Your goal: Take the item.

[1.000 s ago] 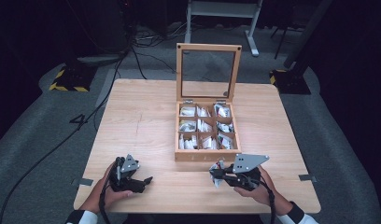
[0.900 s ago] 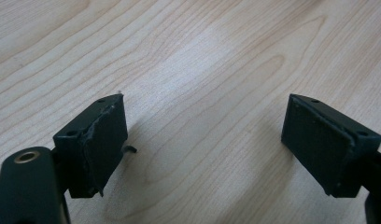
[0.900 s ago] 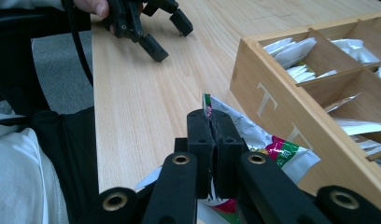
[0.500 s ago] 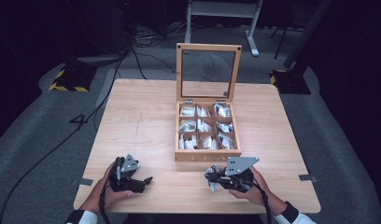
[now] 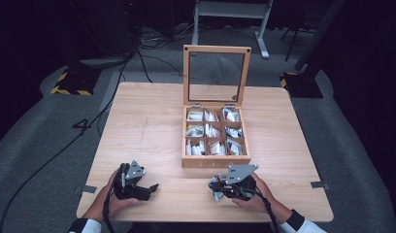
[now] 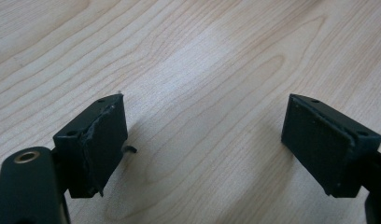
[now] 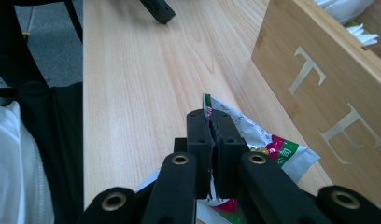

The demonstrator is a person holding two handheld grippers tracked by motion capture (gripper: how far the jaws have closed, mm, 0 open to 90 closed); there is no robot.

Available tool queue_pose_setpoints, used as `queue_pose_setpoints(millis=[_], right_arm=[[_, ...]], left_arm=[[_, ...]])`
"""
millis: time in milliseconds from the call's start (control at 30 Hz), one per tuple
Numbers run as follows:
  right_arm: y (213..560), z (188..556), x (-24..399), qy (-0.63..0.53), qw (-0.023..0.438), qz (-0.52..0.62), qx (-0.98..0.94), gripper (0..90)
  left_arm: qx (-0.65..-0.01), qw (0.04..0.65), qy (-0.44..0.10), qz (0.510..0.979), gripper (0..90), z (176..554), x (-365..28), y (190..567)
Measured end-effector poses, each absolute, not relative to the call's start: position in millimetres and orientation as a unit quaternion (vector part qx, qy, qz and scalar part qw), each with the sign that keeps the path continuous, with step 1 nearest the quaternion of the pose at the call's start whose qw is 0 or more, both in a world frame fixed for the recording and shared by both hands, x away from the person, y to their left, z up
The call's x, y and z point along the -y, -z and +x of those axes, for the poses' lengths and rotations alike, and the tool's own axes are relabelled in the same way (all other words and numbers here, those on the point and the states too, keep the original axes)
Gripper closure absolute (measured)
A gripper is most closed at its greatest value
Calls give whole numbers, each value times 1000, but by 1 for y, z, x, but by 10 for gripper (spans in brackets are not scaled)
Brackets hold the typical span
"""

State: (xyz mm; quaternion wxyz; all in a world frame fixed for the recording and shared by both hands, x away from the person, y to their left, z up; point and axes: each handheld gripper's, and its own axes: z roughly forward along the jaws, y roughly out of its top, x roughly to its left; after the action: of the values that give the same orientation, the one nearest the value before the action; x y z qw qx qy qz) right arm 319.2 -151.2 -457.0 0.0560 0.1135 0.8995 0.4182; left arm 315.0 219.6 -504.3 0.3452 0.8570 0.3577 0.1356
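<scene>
A wooden tea box stands on the table with its glass-paned lid raised, and its compartments hold several tea packets. My right gripper lies low in front of the box, pointing left, shut on a silver, green and red tea packet. In the right gripper view the jaws pinch the packet just above the tabletop, beside the box's lettered front. My left gripper rests at the near left, open, with bare wood between its pads.
The table's near edge runs just below both hands. Beyond the far edge, on the grey floor, are cables, a yellow-and-black striped base and a metal stand. One jaw of the left gripper shows far off in the right gripper view.
My right gripper has sunk toward the tabletop and shifted slightly left with the packet still in it. The left gripper has not moved.
</scene>
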Motion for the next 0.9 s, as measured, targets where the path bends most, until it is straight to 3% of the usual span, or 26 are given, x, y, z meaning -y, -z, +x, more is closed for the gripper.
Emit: queue_pose_setpoints(millis=[600,900], right_arm=[[471,328,152,-394,64,134,-907,851],[470,328,155,-398,67,135,-905,770]], left_arm=[[-358,345,-136,857,148,315,-220,504],[-358,345,-136,857,148,315,-220,504]])
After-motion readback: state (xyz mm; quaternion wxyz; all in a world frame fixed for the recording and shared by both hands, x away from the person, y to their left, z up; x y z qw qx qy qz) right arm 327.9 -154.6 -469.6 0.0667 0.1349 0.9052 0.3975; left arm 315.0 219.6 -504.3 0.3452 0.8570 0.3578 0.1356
